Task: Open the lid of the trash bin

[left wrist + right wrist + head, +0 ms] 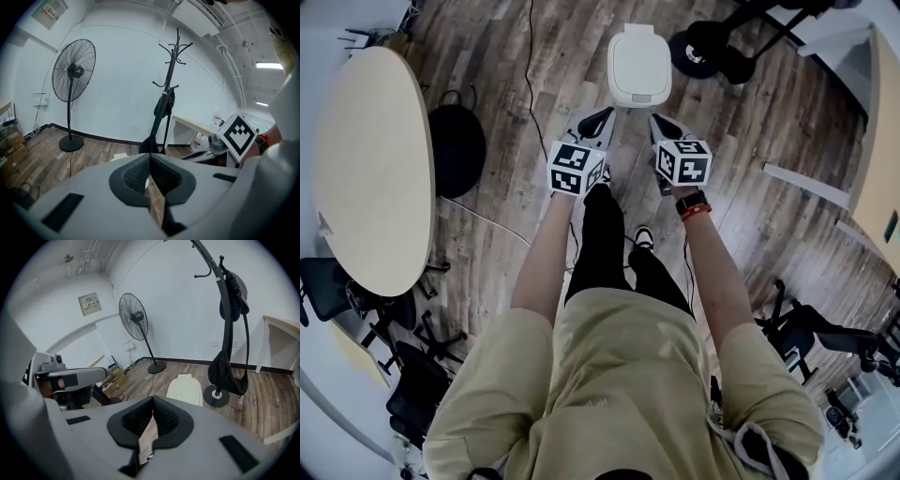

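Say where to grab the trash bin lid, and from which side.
Take the lid by its near edge, at the small lip, coming from the near side with the right claw, now shut. The narrow block at the far end looks like a hinge, so it likely swings up and away.

- The trash bin was creamy white
- The floor was brown wood planks with streaky grain
- The left gripper and the right gripper were pale grey with black ribbed pads
- Each cube bore black-and-white square markers
- The table was pale cream
- The fan and the coat rack were black against a white wall
- The shirt was khaki, the trousers black
- The watch was black, beside a red band
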### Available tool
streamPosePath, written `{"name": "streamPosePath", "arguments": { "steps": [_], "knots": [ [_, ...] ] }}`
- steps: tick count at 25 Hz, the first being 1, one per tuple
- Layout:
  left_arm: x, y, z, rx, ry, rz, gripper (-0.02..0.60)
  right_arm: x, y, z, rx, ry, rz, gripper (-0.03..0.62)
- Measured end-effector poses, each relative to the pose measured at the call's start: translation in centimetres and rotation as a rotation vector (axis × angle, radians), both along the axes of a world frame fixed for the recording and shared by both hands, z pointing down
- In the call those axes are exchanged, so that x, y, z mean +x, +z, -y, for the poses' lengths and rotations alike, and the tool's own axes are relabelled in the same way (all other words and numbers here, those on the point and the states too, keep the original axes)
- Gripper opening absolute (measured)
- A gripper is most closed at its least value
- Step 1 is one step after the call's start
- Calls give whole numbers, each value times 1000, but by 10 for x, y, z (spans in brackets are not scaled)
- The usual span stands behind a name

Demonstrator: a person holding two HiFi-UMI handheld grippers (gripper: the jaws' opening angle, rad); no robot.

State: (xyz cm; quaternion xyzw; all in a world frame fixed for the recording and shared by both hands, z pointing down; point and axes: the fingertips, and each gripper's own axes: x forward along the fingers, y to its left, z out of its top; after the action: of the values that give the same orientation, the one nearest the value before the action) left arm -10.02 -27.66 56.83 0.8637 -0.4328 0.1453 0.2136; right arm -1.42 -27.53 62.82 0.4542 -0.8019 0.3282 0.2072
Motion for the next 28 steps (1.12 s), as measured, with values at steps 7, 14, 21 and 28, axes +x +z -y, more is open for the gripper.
{"name": "streamPosePath", "arguments": {
  "steps": [7,14,21,28],
  "knots": [
    [-1,36,16,-26,30,-9,24,-6,42,12,-32,18,-5,2],
    [7,66,36,-46,72,7,24,-6,77,26,-61,5,-2,2],
    [14,99,52,-57,110,18,23,0,119,39,-96,2,-3,2],
    [20,134,68,-64,125,18,24,15,164,54,-114,-35,-63,2]
  ]
}}
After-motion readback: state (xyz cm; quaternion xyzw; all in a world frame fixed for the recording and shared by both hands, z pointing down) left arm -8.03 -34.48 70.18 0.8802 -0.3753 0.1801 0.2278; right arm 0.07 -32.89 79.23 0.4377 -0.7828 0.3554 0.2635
